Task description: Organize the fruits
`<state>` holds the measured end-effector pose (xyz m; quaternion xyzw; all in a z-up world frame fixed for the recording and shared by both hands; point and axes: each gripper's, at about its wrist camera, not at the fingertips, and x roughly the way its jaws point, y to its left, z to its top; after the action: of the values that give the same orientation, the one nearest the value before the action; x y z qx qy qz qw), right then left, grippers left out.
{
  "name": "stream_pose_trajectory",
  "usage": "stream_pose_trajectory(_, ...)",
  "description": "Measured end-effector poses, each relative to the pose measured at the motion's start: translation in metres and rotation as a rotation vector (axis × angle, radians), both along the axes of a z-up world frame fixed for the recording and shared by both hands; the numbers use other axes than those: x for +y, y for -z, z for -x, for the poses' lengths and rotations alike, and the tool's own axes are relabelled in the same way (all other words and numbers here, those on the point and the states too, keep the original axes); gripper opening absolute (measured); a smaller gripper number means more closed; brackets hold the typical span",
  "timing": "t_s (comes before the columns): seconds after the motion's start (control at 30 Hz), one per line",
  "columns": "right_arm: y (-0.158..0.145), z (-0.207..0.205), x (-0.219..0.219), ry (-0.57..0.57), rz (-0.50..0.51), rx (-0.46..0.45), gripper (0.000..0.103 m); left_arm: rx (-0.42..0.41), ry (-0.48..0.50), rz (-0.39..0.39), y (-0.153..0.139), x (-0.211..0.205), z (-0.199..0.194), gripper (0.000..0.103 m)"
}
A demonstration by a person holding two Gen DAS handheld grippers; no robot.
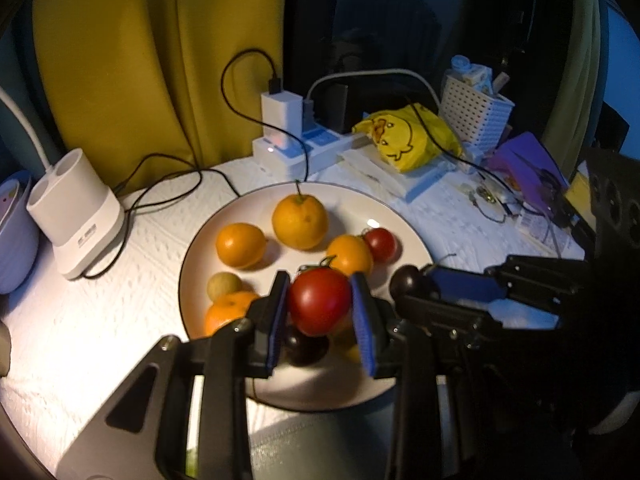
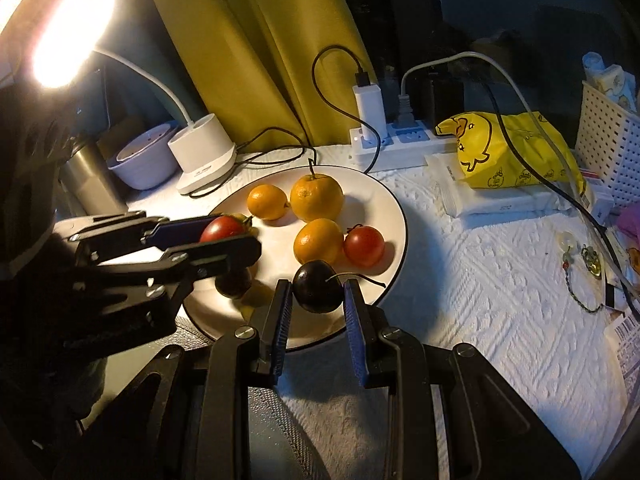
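Note:
A white plate holds oranges, a small red tomato and a dark cherry. My left gripper is shut on a large red tomato and holds it above the plate's near side. My right gripper is shut on a dark cherry with a stem, above the plate's near right rim. The left gripper also shows in the right wrist view, and the right gripper in the left wrist view.
A white lamp base and a bowl stand left of the plate. Behind it are a power strip with chargers and cables, a yellow duck bag, a white basket and small clutter at the right.

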<state>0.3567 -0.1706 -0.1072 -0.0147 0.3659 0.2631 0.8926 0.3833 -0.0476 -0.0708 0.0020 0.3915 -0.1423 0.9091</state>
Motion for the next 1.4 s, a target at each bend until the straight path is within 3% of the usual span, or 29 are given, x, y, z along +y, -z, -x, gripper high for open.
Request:
stream_pose_trajectory(0.23,0.001,-0.002,0.001,-0.002,0.009,-0.003,0.028,0.032,-0.008,0.011,0.009,0.001,-0.008,0.032)
stream_pose_trajectory(0.67,-0.002,0.0,0.0,0.024,0.008,0.0,0.029,0.022,-0.02,0.025,-0.003,0.004,0.002,0.034)
stream_pose_trajectory(1.4,-0.026,0.05,0.009,0.036,-0.004,-0.036,0.029,-0.044,-0.054,0.069,-0.041,0.018,0.068,0.041)
